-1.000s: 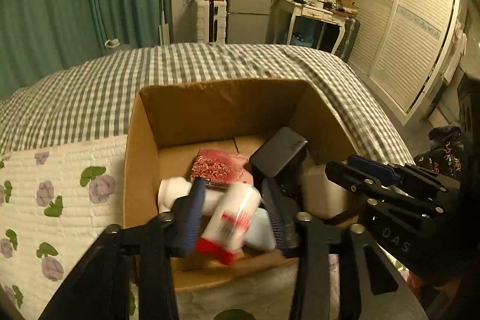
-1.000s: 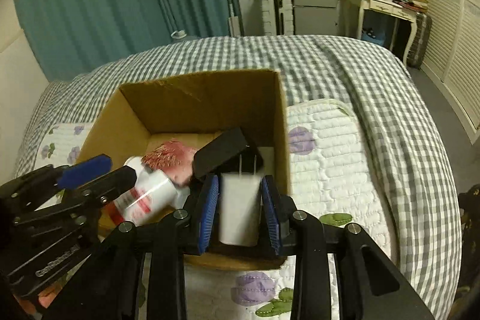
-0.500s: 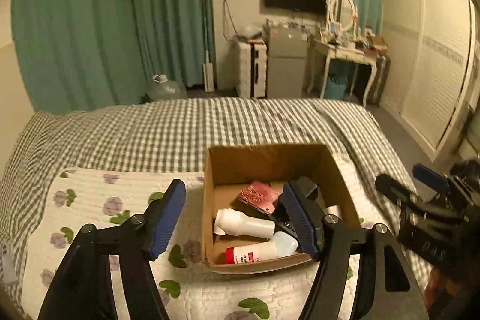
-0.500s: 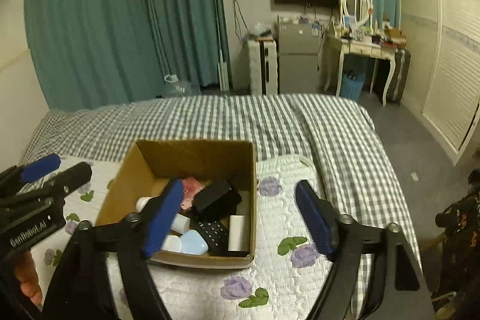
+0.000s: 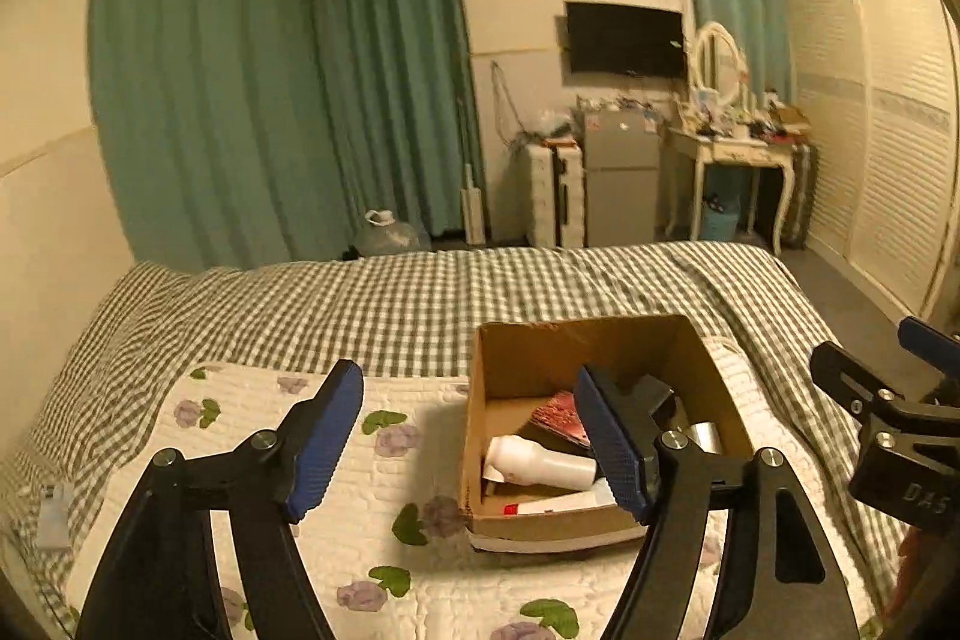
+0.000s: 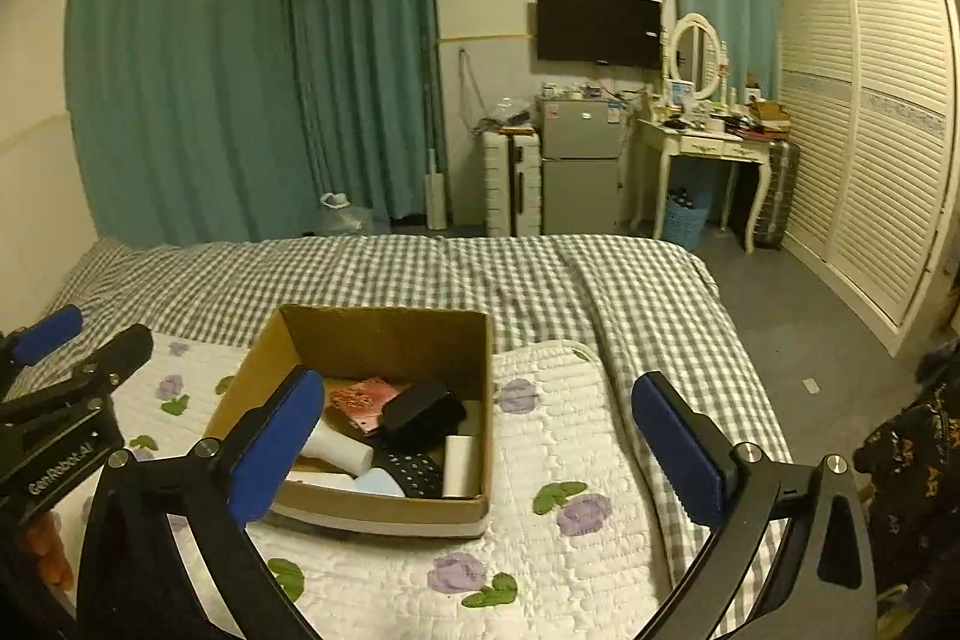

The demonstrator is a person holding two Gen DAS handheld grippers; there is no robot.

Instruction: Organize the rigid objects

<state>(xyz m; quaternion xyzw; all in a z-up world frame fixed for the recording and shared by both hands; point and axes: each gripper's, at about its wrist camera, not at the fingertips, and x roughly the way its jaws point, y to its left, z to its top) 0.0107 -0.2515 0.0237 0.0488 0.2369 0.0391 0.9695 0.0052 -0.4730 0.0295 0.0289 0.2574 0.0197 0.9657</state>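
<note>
An open cardboard box (image 5: pixel 528 358) (image 6: pixel 384 334) sits on a white flowered quilt on the bed. Inside lie a white bottle (image 5: pixel 537 465) (image 6: pixel 336 448), a red-capped white tube (image 5: pixel 558 505), a red patterned packet (image 5: pixel 561 415) (image 6: pixel 363 397), a black case (image 6: pixel 420 403), a white cylinder (image 6: pixel 459 466) and a pale blue item (image 6: pixel 378 481). My left gripper (image 5: pixel 471 442) is open and empty, held back above the box's left side. My right gripper (image 6: pixel 480 448) is open and empty, above the box's right side.
The flowered quilt (image 6: pixel 558 466) lies over a grey checked bedspread (image 6: pixel 480 274). Beyond the bed are teal curtains (image 6: pixel 240 70), a small fridge (image 6: pixel 579 172), a dressing table (image 6: pixel 702 148) and a louvred wardrobe (image 6: pixel 870 130). A small white object (image 5: pixel 54 514) lies at the quilt's left edge.
Both grippers let go of their items in the box, opened wide, and pulled up and back. The red-capped tube and the white cylinder now lie in the box.
</note>
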